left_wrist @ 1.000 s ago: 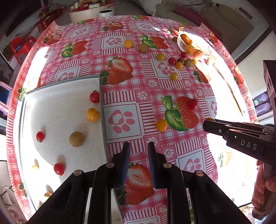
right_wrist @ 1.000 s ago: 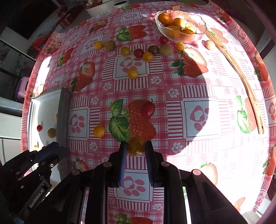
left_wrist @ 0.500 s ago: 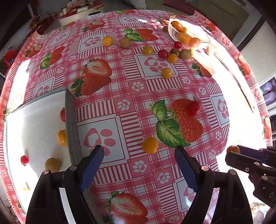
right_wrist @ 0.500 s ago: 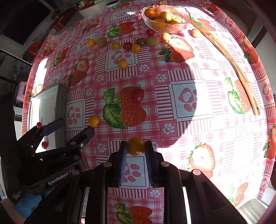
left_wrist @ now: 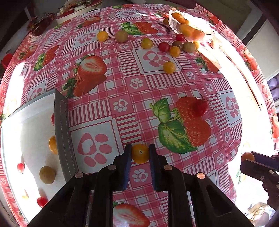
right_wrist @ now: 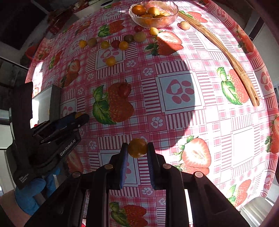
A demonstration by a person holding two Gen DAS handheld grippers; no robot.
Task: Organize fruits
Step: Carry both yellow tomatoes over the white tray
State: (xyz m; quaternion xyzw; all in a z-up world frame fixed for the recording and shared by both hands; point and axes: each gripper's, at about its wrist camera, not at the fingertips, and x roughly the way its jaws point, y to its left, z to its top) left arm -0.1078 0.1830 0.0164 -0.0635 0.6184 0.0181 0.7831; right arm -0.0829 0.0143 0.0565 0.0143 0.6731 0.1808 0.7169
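Observation:
My left gripper (left_wrist: 140, 154) is shut on an orange cherry tomato (left_wrist: 140, 153) low over the strawberry tablecloth, just right of the white tray (left_wrist: 61, 132). That tray holds several red, orange and yellow tomatoes, such as the yellow one (left_wrist: 47, 175). My right gripper (right_wrist: 137, 148) is shut on another orange tomato (right_wrist: 137, 148), held above the cloth; it also shows at the right edge of the left wrist view. A red tomato (left_wrist: 200, 107) lies on a printed strawberry. Several more tomatoes (left_wrist: 169, 67) lie loose near the glass bowl (left_wrist: 205, 34) of orange fruit.
A long wooden stick (right_wrist: 223, 52) lies along the far right of the table. The glass bowl (right_wrist: 172, 15) stands at the far edge. A blue-gloved hand (right_wrist: 29, 193) holds the left gripper's body (right_wrist: 52, 139), which stands left of my right gripper.
The left gripper spread wide, sank around the orange tomato on the cloth and shut on it. The right gripper kept its tomato while drifting slightly over the table.

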